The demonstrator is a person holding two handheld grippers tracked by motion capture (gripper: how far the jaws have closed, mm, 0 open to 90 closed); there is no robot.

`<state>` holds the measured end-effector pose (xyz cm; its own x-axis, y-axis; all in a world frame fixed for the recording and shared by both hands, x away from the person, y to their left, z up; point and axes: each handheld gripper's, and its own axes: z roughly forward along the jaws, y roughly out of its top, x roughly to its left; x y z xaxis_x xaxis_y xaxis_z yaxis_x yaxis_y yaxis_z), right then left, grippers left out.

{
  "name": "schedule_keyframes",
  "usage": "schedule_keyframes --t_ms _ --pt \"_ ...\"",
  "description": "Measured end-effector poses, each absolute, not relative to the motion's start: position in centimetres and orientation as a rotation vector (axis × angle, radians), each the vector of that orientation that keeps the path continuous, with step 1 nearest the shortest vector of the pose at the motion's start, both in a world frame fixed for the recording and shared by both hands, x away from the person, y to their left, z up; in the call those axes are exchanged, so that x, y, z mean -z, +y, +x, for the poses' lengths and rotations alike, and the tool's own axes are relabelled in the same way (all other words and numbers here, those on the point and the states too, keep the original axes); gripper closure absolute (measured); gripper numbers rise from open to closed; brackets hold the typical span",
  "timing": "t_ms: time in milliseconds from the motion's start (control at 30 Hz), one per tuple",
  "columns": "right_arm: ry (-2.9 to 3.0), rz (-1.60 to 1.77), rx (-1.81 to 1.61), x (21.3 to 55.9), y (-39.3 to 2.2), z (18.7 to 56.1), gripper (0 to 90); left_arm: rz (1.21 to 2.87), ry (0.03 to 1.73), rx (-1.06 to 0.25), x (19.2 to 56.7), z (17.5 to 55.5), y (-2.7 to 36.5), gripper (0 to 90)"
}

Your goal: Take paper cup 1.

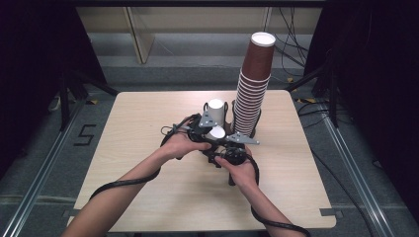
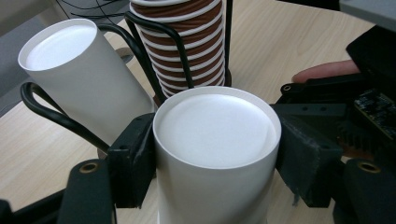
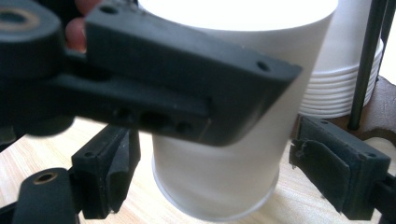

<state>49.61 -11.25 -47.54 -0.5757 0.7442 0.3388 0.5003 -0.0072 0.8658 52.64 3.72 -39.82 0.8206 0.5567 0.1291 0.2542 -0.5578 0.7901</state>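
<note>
An upturned white paper cup is clamped between the pads of my left gripper, which is shut on its upper wall. From above, that cup hangs just over the table near the middle. My right gripper straddles the lower, wider end of the same cup. Its jaws are open, with a gap on each side. The left gripper's jaw crosses the top of the right gripper view. My right gripper comes in from the near side, beside my left gripper.
Behind the held cup, a stack of white cups leans in a black wire holder. A tall tower of brown cups stands in its own holder to the right. The wooden table has bare room left and right.
</note>
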Motion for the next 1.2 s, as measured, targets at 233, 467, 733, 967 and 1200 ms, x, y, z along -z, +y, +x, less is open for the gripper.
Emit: schedule_keyframes --t_ms 233,467,733,967,1200 --pt "2.031 1.317 -1.638 47.56 -11.11 49.61 22.9 2.179 0.586 -0.451 39.87 52.5 3.44 32.9" --pt "2.016 1.319 -1.642 47.7 -11.44 49.59 27.3 2.169 0.598 -0.438 39.97 52.58 3.42 32.1" --pt "2.018 1.37 -1.66 47.51 -11.5 49.32 31.1 2.148 0.61 -0.399 39.97 52.63 3.52 30.7" --pt "2.02 1.369 -1.653 47.58 -11.61 49.43 32.0 2.134 0.598 -0.386 39.99 52.63 3.62 25.4" --pt "2.012 1.431 -1.664 47.75 -11.93 49.41 32.0 2.109 0.589 -0.402 39.75 52.58 3.87 17.4"
